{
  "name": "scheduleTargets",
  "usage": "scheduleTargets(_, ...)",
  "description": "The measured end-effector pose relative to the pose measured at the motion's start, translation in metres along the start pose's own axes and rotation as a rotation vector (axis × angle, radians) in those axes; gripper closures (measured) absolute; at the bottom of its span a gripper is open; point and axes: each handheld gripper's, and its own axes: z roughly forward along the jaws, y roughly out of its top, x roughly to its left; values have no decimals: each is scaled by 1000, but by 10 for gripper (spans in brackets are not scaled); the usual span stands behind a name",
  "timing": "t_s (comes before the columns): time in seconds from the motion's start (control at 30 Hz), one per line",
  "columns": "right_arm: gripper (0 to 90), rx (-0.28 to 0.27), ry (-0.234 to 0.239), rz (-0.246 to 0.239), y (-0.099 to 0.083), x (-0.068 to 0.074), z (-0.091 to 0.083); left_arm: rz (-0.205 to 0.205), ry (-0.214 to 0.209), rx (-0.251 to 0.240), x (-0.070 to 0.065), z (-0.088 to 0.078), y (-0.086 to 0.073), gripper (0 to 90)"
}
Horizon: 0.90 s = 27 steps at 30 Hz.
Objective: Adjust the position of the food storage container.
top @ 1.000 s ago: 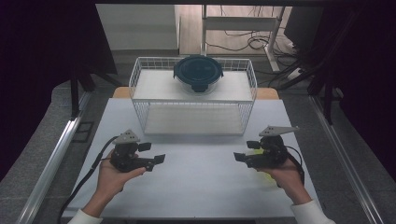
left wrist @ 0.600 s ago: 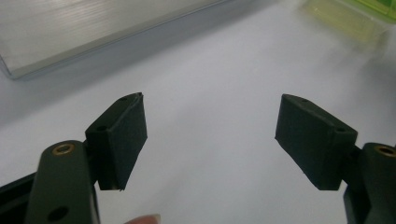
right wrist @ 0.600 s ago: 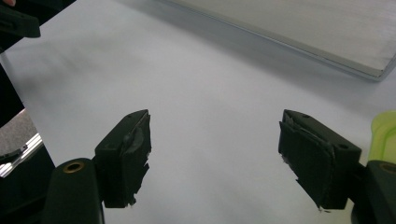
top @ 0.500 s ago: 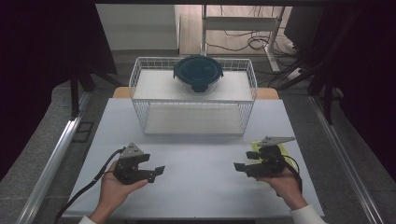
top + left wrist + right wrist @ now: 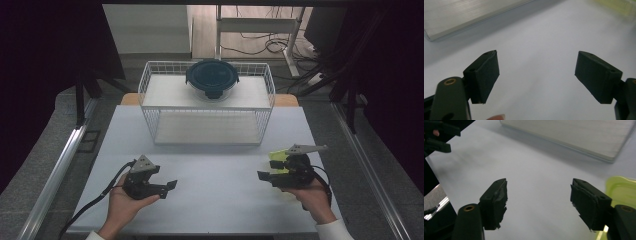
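White tabletop [image 5: 215, 170], matte, carrying all items. Far centre: white wire basket [image 5: 150, 85], with a round dark-lidded container [image 5: 212, 77] resting on its top at the far edge. Near left: my left gripper [image 5: 170, 186], held in my left hand [image 5: 122, 200], jaws spread wide, nothing between them, pointing right. Near right: my right gripper [image 5: 264, 176], held in my right hand [image 5: 312, 197], jaws likewise wide and empty, pointing left. Yellow-green lid [image 5: 621, 188], lying flat on the table, just beside the right gripper.
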Motion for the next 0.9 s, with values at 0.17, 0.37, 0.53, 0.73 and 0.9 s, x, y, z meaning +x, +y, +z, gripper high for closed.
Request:
scheduleTargets(0.17,419,-18,-28,24,-2,-15,-16,16,13,10,-1,1,-2,186)
scheduleTargets(0.37,585,-11,-105,48,-5,-36,-34,32,18,23,-2,3,-3,182)
scheduleTargets(0.53,682,-4,-169,64,-10,-50,-45,33,20,27,-1,3,-3,180)
scheduleTargets(0.73,811,22,-248,104,-22,-73,-58,42,22,34,-1,4,-4,180)
scheduleTargets(0.9,884,31,-308,117,-22,-86,-59,30,20,36,-1,4,-4,182)
